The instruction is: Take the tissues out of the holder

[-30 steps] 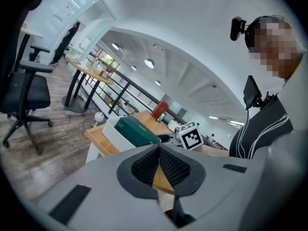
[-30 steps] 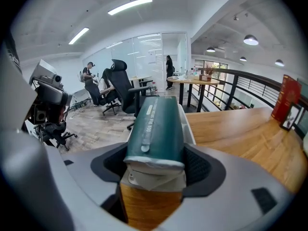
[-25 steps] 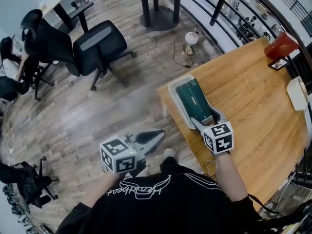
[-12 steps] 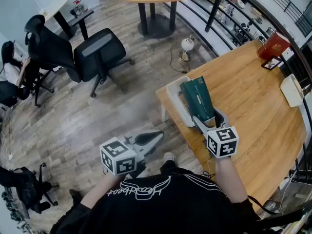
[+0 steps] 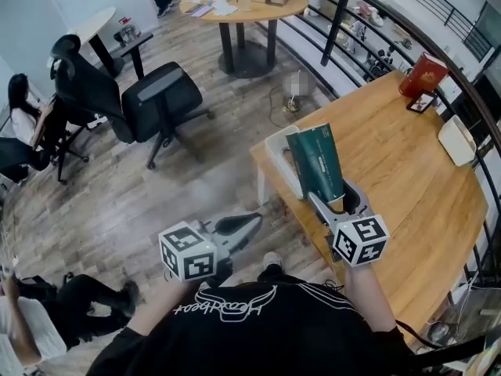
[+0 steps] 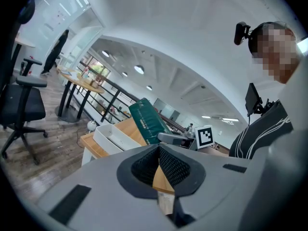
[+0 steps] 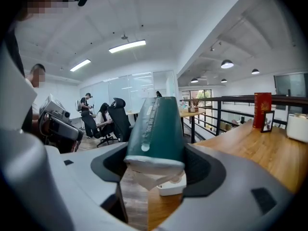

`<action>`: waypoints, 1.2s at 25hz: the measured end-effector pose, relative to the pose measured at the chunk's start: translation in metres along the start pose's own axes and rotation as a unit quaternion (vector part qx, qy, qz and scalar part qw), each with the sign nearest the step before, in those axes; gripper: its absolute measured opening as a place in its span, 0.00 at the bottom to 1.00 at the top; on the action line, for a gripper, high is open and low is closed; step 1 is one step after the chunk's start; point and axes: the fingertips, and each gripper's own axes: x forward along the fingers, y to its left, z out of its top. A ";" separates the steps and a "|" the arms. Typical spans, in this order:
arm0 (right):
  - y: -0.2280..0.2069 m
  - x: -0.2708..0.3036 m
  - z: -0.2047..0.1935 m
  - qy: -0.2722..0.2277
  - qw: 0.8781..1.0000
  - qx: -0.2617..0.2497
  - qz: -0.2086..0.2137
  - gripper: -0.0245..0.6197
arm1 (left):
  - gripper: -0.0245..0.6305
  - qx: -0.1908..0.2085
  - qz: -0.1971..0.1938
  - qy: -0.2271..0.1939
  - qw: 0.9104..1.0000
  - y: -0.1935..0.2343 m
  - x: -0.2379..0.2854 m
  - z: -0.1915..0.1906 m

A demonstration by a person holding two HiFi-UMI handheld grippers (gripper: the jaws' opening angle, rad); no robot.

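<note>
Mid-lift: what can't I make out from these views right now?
- Head view: part of the holder inside, hidden behind the tissue pack.
- Right gripper view: most of the holder, covered by the tissue pack and the jaws.
- Head view: whether the tissue pack's lower end clears the holder, hidden by the tissue pack itself.

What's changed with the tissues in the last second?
The right tongs, shut on the green tissue pack, tilted it up out of the white holder, where it lay flat. Holder stayed on the table; left tongs stayed shut, off the table.
</note>
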 end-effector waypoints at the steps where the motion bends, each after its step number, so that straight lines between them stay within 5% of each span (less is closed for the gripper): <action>1: 0.006 -0.008 0.003 -0.007 1.000 0.002 0.001 0.58 | 0.06 0.004 -0.001 0.000 1.000 -0.005 -0.004 0.000; 14: 0.087 -0.099 0.007 -0.076 0.996 0.029 0.019 0.58 | 0.06 0.055 -0.012 -0.021 0.998 -0.077 -0.067 -0.013; 30: 0.186 -0.209 -0.011 -0.113 0.993 0.030 0.012 0.58 | 0.06 0.049 -0.047 -0.053 0.996 -0.156 -0.150 -0.049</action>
